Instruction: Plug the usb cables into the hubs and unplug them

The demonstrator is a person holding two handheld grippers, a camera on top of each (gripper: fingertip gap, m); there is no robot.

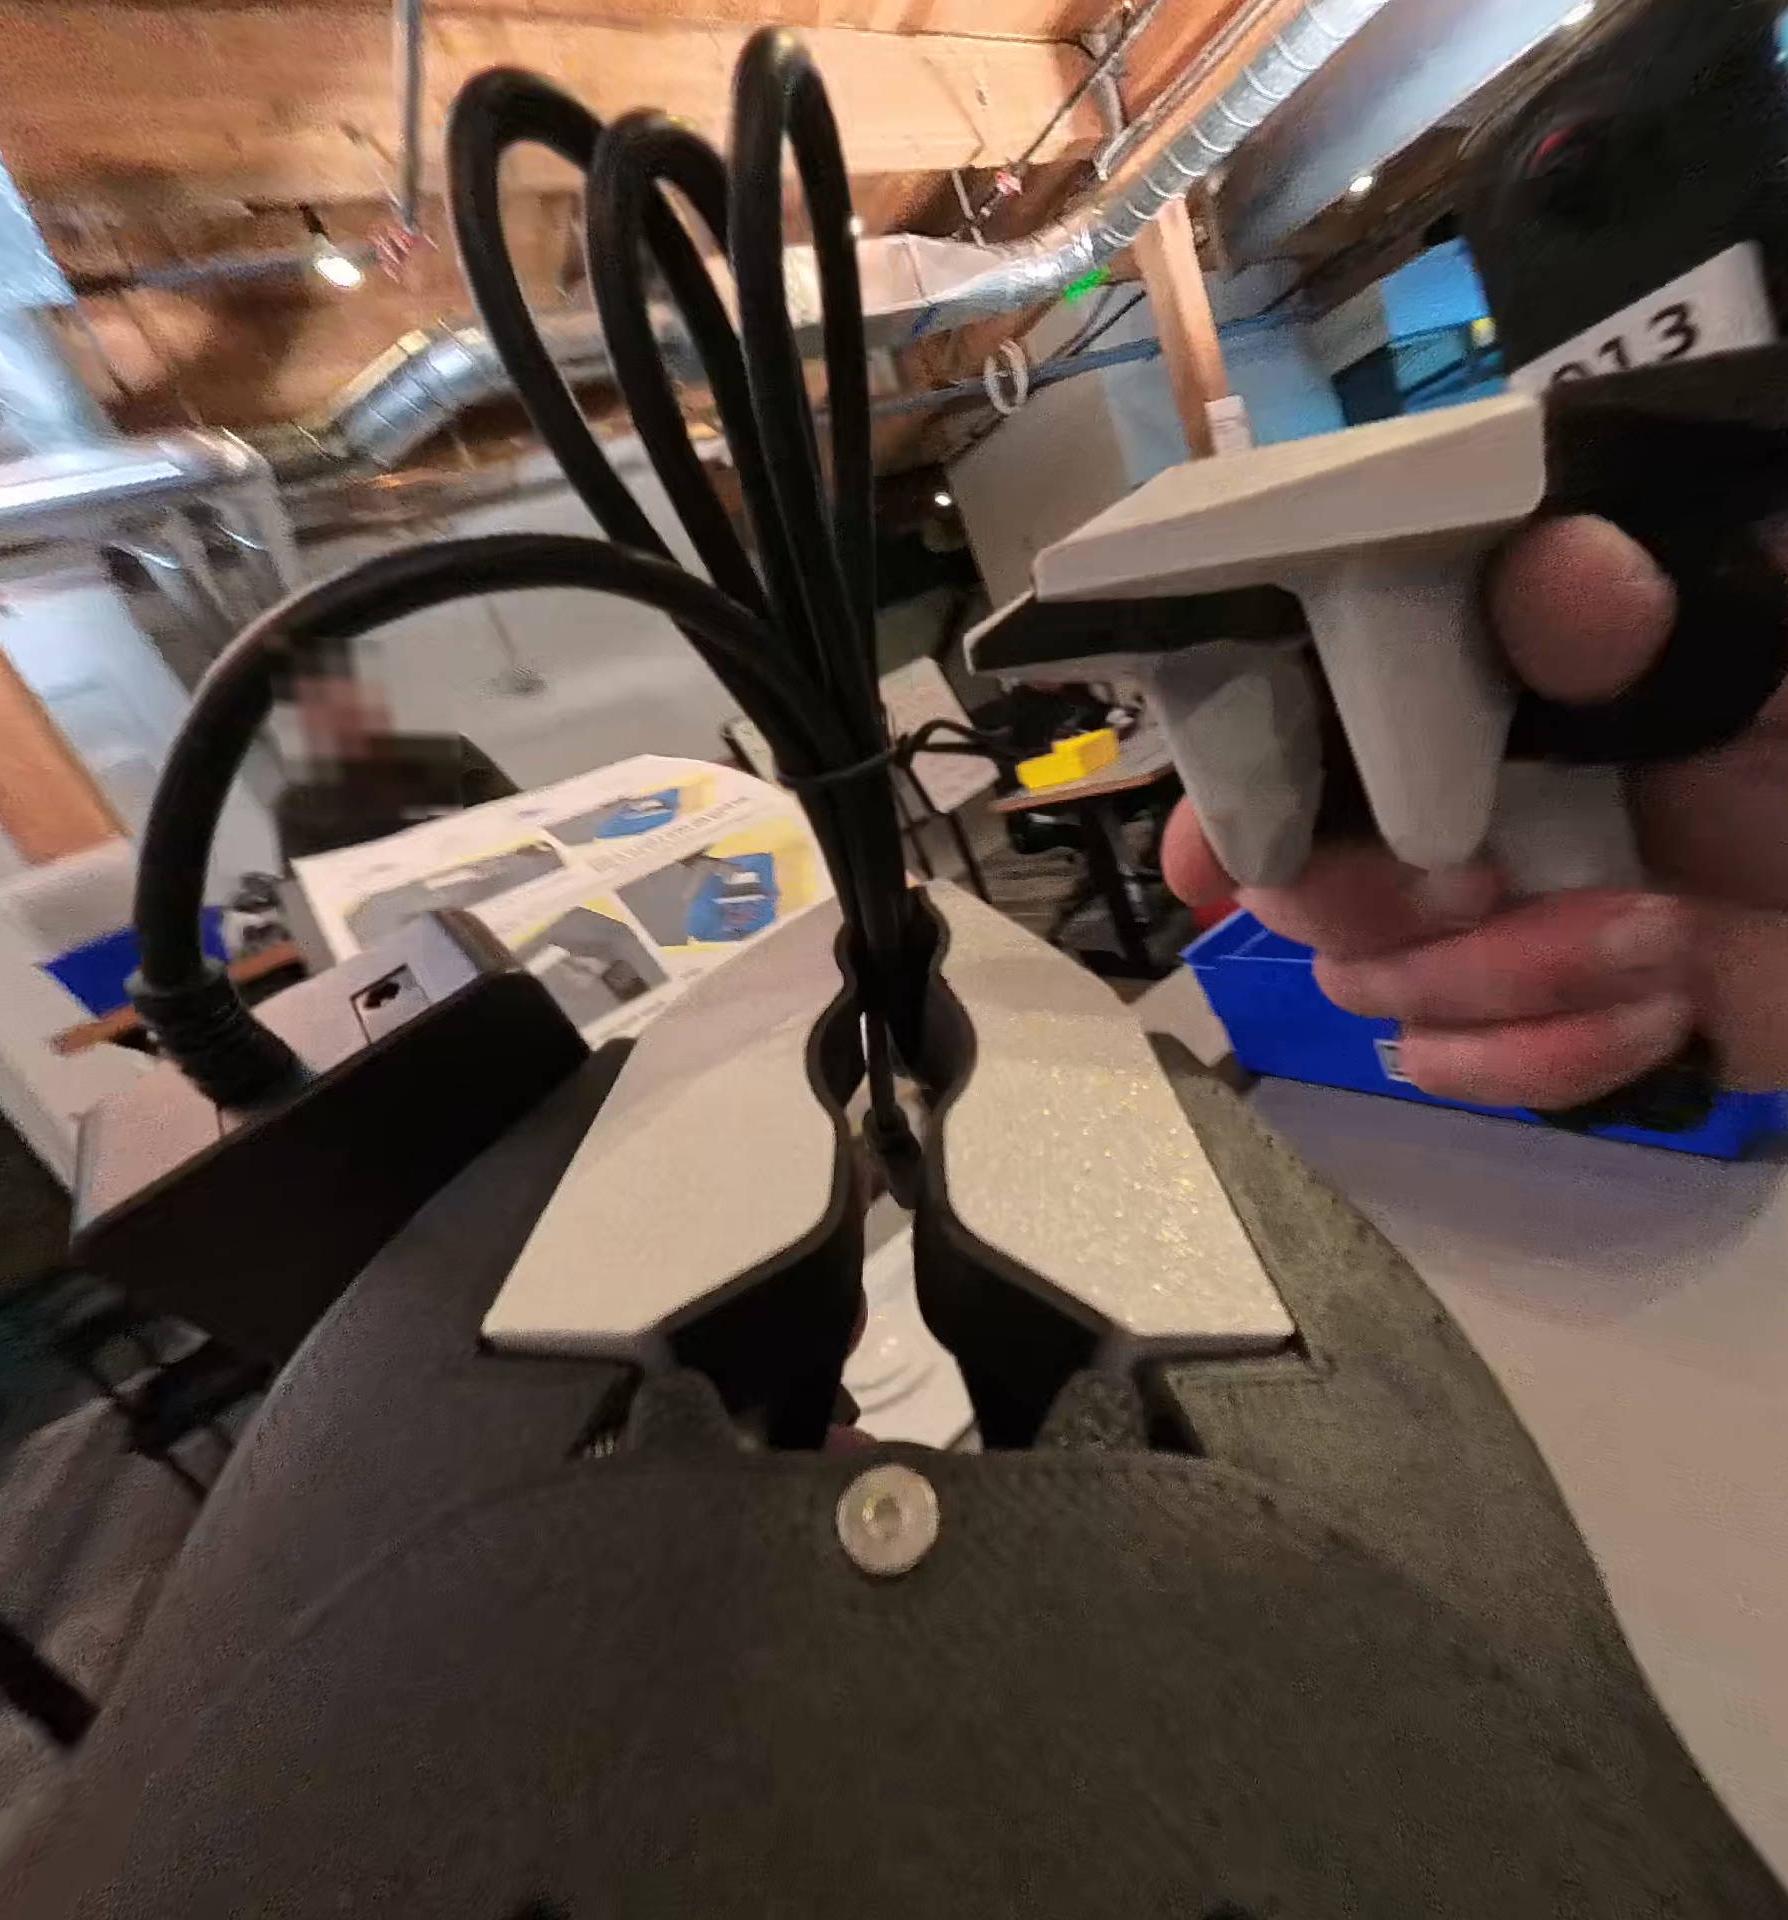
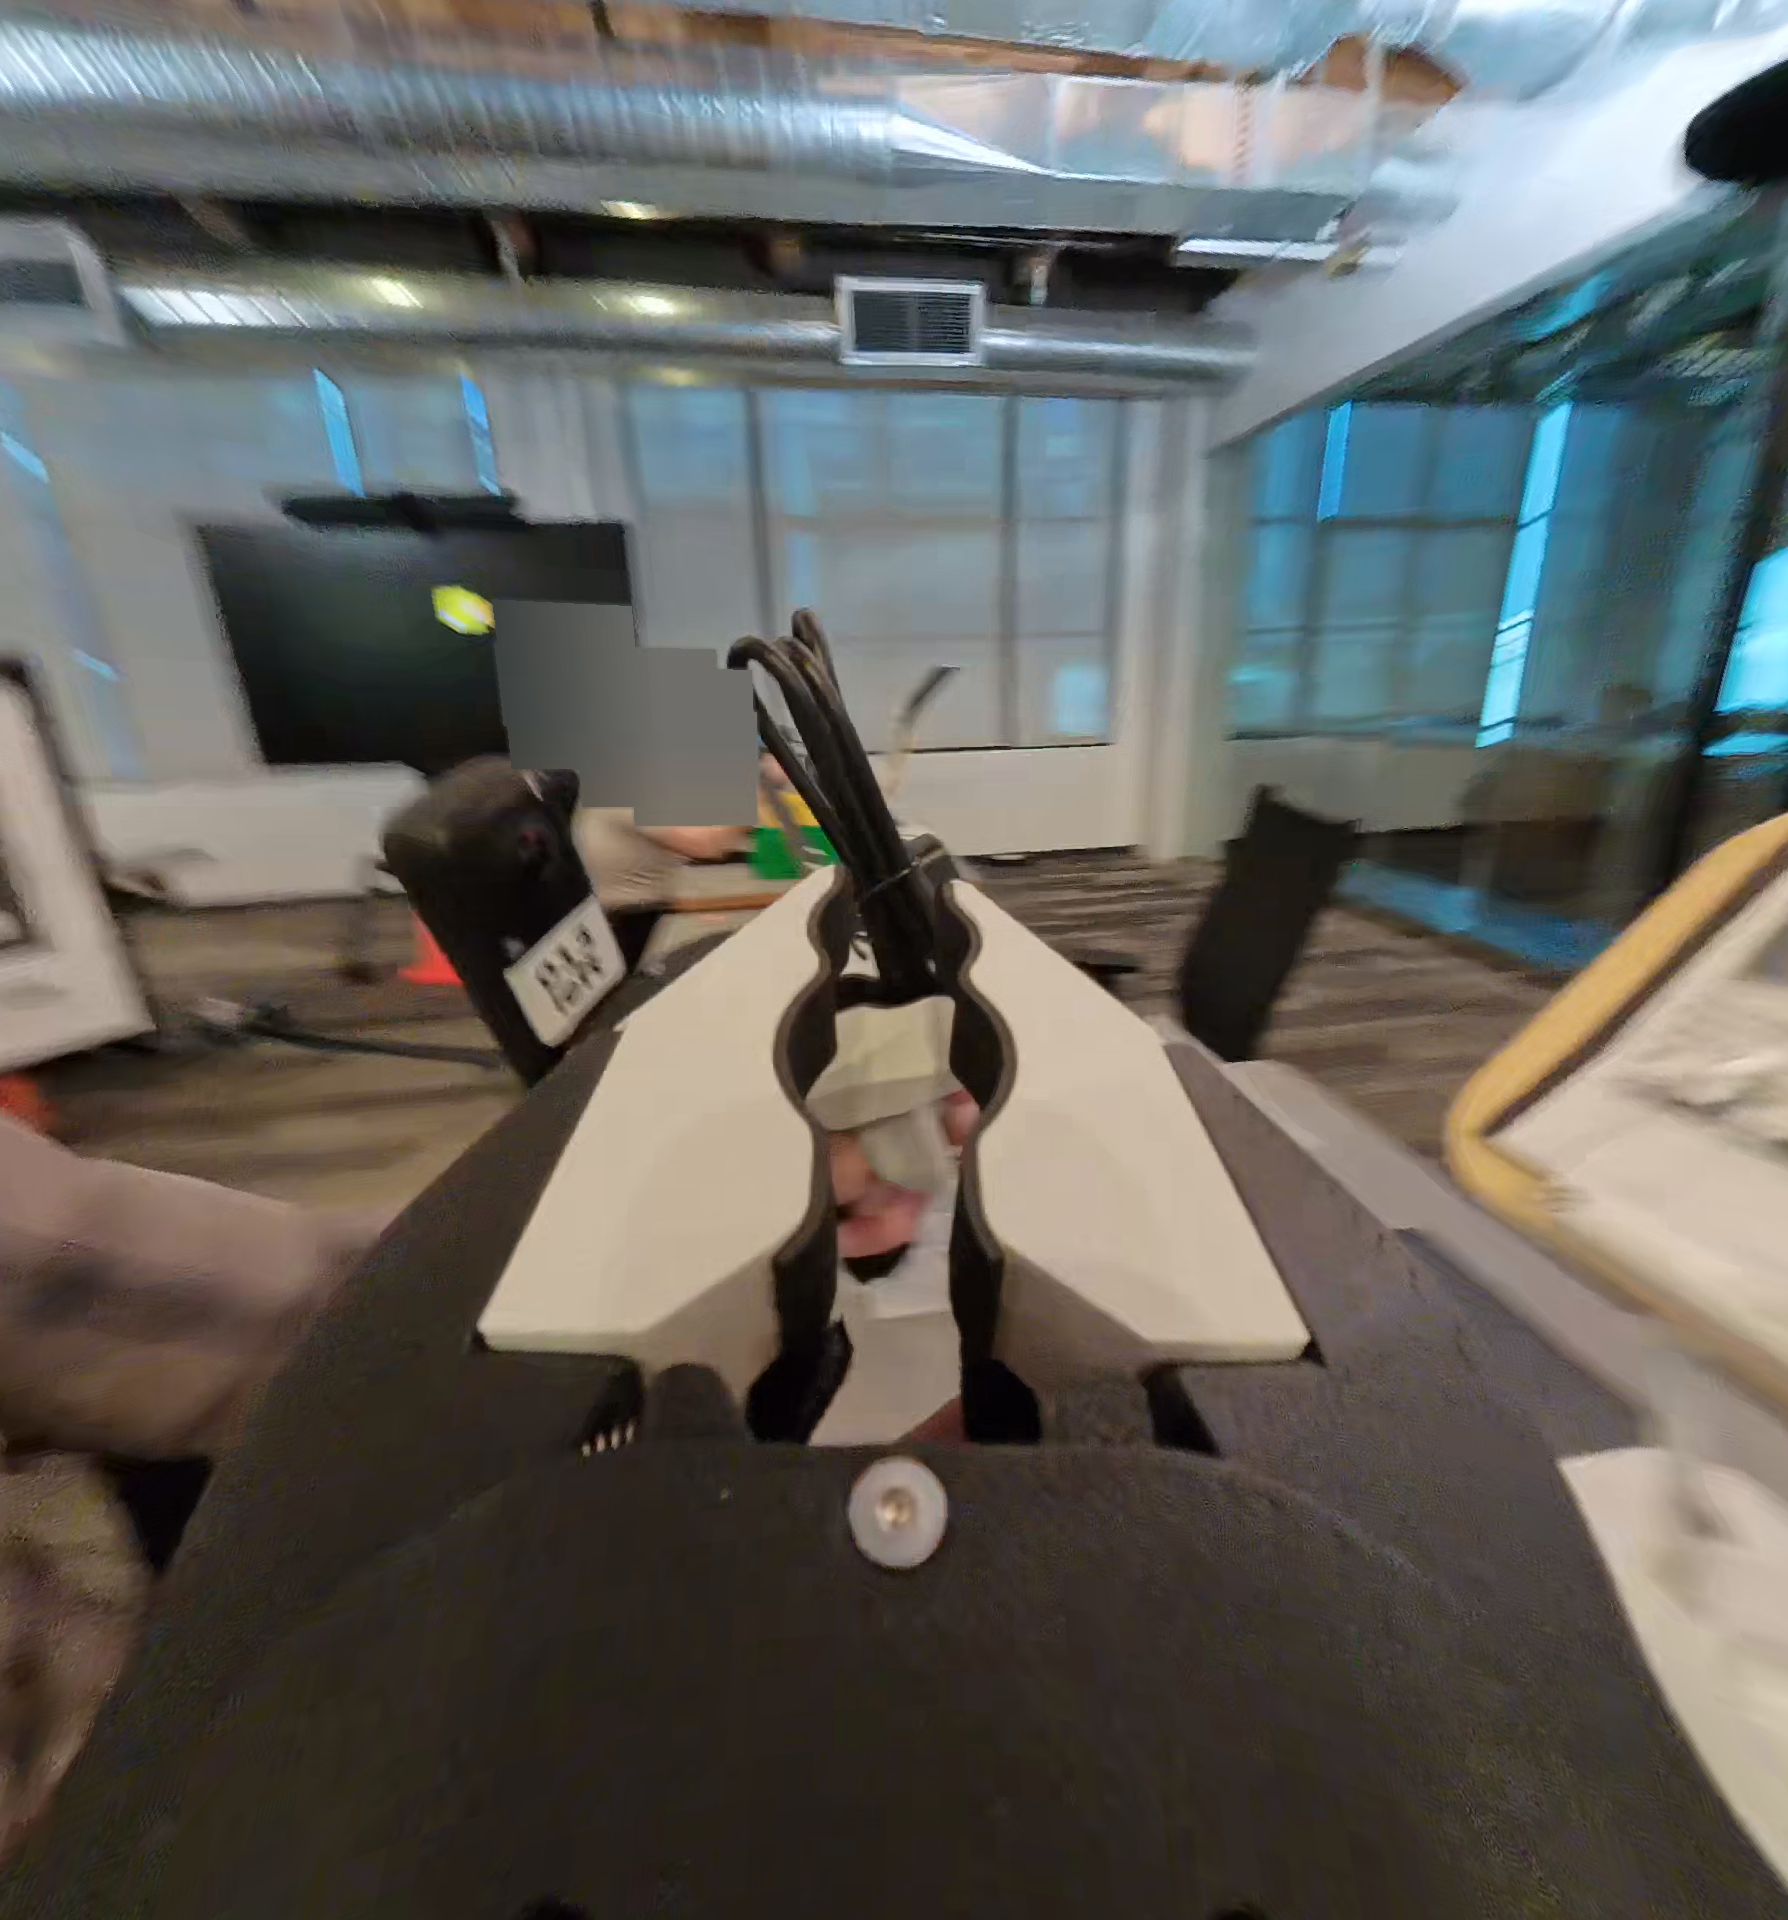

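Overhead run bare timber joists and silver ducting, and both cameras are tilted well up off the pale grey worktop (image 1: 1596,1351), so little of its surface shows.

The left claw (image 1: 885,1039) is pinched tight on a black USB cable bundled into loops with a thin tie (image 1: 796,540). One strand arcs left and down to a ribbed strain relief on a flat black rectangular hub (image 1: 329,1153), which hangs or rests low at the left edge of that view. The right claw (image 2: 890,935) looks clamped on the same bundle just below the tie, though the blur leaves some doubt; in the left view it shows from the side (image 1: 1254,831), a hand (image 1: 1555,925) around its handle.

With two grips on one bundle, the sensible course is to let one go and take the plug end itself, squarely behind the connector, before lining it up with a port.

Room is tight: a blue plastic bin (image 1: 1305,1008) sits right of the claws and a printed sheet with photos (image 1: 599,873) stands beyond the hub.
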